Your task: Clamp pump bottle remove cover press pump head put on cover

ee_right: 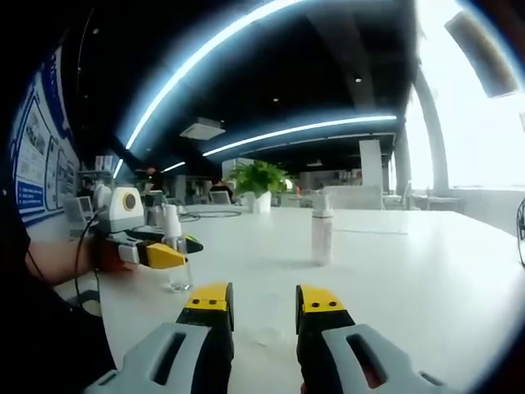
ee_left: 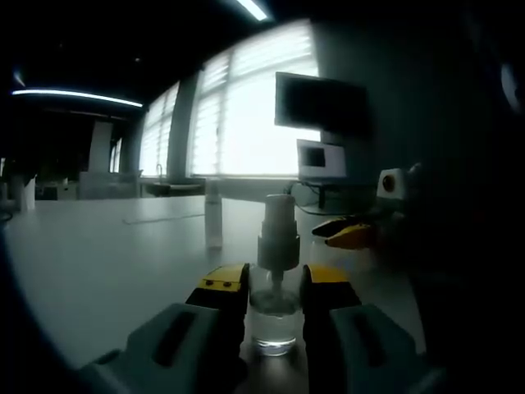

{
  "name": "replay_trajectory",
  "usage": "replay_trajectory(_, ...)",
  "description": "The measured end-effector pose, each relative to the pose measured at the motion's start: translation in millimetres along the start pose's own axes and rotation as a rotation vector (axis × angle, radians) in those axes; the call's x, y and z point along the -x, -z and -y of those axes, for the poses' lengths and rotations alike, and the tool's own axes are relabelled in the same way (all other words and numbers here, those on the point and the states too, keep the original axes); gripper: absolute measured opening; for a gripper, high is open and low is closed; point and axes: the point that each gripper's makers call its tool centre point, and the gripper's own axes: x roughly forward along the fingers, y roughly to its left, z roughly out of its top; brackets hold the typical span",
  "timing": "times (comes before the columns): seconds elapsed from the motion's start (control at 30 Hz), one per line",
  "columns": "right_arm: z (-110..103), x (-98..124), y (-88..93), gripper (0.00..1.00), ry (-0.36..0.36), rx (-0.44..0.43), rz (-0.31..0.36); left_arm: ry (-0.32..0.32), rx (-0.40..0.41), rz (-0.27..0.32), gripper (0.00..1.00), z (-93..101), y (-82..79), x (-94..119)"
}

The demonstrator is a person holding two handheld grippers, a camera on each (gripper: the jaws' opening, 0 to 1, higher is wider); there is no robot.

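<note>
A small clear pump bottle (ee_left: pixel 273 322) stands on the white table (ee_left: pixel 107 263) between the yellow-tipped jaws of my left gripper (ee_left: pixel 275 283), which is shut on its body. Its white pump head (ee_left: pixel 278 234) is bare. The tall clear cover (ee_left: pixel 213 220) stands upright on the table behind the bottle, apart from it. In the right gripper view, my right gripper (ee_right: pixel 264 302) is open over the table with nothing between its jaws. To its left is the left gripper (ee_right: pixel 156 250) holding the bottle (ee_right: pixel 178 271), and the cover (ee_right: pixel 321 234) stands ahead. My right gripper (ee_left: pixel 349 234) enters the left gripper view from the right.
A dark monitor (ee_left: pixel 320 103) and a small screen (ee_left: pixel 321 160) stand at the table's far edge by bright windows. A cable (ee_left: pixel 164 218) lies on the table. A potted plant (ee_right: pixel 258 182) sits at the far end. A person's hand (ee_right: pixel 61 261) holds the left gripper.
</note>
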Motion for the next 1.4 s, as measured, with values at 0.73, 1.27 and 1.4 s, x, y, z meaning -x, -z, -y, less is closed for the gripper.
replay_trajectory(0.73,4.0,-0.7,1.0,0.24,0.006,-0.002,-0.001,0.003,0.030,0.045,0.16,-2.7,-8.4,2.2)
replay_trajectory(1.27,-6.4,-1.2,-33.5,0.22,-0.013,0.009,0.076,-0.001,0.029,0.045,0.16,-1.6,-8.3,2.0)
replay_trajectory(1.4,-14.8,-1.7,-50.8,0.22,-0.028,0.033,0.095,-0.017,0.022,0.040,0.16,-1.3,-8.2,1.7)
